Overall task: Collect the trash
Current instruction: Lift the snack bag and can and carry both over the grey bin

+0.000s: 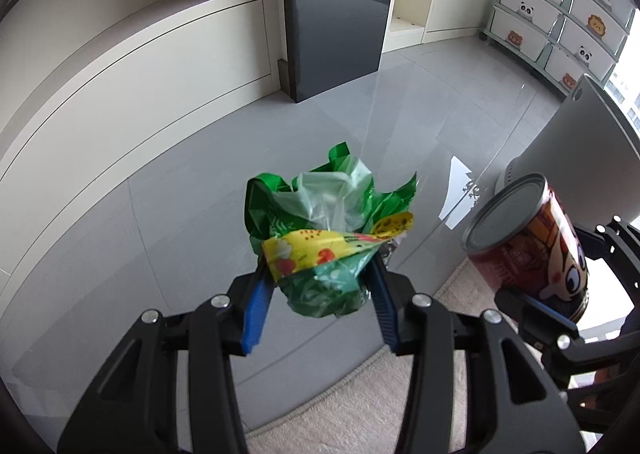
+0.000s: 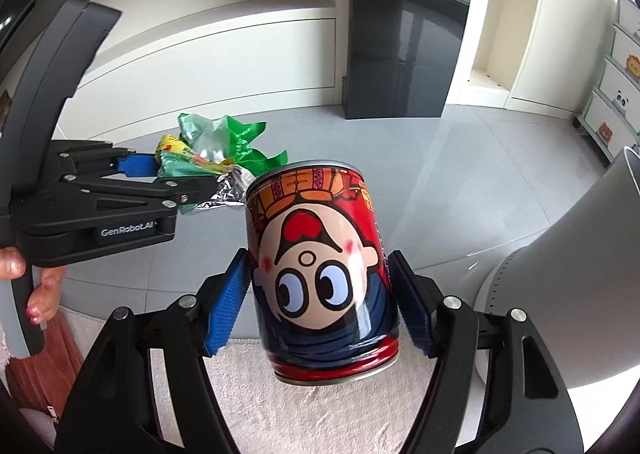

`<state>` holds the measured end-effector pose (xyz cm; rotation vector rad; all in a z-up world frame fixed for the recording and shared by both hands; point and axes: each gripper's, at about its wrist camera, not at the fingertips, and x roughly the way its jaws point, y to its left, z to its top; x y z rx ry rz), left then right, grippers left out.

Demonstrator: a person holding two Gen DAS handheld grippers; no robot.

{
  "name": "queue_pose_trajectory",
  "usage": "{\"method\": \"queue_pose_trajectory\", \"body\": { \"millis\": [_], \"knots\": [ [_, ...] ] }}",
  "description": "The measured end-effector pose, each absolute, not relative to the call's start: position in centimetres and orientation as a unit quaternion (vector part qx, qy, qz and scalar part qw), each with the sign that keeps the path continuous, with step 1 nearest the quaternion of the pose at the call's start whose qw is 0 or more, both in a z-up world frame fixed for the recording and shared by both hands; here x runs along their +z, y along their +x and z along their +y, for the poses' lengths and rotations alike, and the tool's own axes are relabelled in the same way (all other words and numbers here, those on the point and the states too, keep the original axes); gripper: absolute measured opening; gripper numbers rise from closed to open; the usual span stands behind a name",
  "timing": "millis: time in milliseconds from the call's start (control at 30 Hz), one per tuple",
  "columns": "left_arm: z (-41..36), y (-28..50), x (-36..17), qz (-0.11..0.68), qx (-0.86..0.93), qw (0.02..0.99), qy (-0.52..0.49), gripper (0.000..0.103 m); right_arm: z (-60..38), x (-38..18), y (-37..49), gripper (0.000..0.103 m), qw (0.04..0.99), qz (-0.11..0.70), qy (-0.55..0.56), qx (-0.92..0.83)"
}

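Note:
My left gripper [image 1: 320,290] is shut on a crumpled green and yellow snack wrapper [image 1: 332,230] and holds it in the air above the grey floor. My right gripper [image 2: 320,298] is shut on a red drink can [image 2: 320,274] with a cartoon face, held upside down. In the left wrist view the can [image 1: 528,242] and the right gripper [image 1: 560,294] are at the right. In the right wrist view the left gripper [image 2: 180,182] with the wrapper [image 2: 216,150] is at the left, close to the can.
A grey bin [image 2: 580,274] stands at the right, beside the can; it also shows in the left wrist view [image 1: 580,158]. A beige rug [image 2: 320,406] lies below. A black cabinet [image 1: 336,10], white shelves [image 1: 140,54] and animal-print drawers [image 1: 560,10] line the walls.

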<state>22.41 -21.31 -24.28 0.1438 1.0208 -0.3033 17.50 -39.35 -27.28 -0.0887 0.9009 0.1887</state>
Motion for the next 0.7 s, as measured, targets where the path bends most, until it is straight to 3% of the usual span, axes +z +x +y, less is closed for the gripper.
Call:
{"method": "queue_pose_trajectory", "body": {
  "millis": [700],
  "knots": [
    [-26.3,13.6,-14.0,0.401,-0.25,0.877,0.09,0.046,-46.2,-18.3,10.3,0.067,0.92,0.392,-0.005,0.016]
  ]
}}
